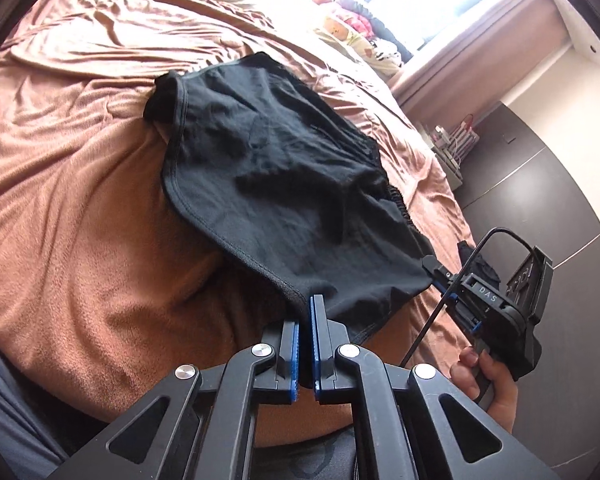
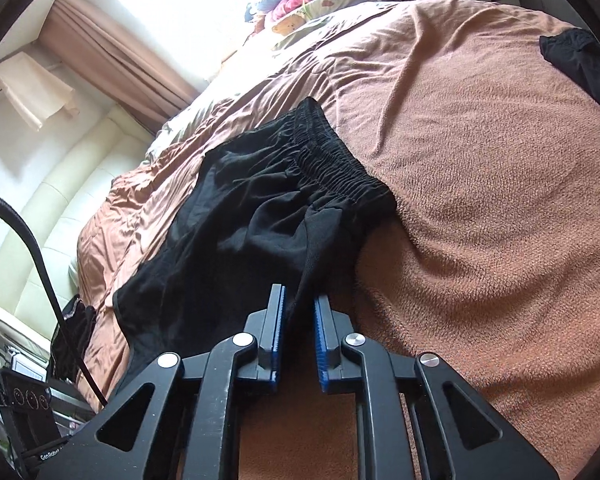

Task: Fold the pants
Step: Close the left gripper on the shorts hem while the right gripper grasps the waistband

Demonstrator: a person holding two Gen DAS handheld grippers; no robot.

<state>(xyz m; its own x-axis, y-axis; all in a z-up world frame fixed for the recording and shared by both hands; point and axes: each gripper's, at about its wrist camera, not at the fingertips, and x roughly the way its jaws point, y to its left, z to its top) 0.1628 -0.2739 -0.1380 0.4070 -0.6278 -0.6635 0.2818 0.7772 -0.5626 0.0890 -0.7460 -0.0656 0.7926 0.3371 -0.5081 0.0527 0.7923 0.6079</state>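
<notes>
Black shorts (image 1: 276,184) lie spread on a brown blanket (image 1: 80,220) on the bed. My left gripper (image 1: 305,312) is shut on the near leg hem of the shorts. In the left wrist view my right gripper (image 1: 434,266) pinches the shorts' near right corner, held by a hand (image 1: 488,384). In the right wrist view the shorts (image 2: 252,224) show their elastic waistband (image 2: 332,160) at the far right, and my right gripper (image 2: 300,308) holds a fold of the black cloth between its blue pads (image 2: 279,320).
Pillows and soft toys (image 1: 352,28) lie at the head of the bed by a bright window. Another black garment (image 2: 576,56) lies at the blanket's far right edge. A small stand (image 1: 456,148) sits beside the bed on dark flooring. A cream headboard (image 2: 60,208) is at left.
</notes>
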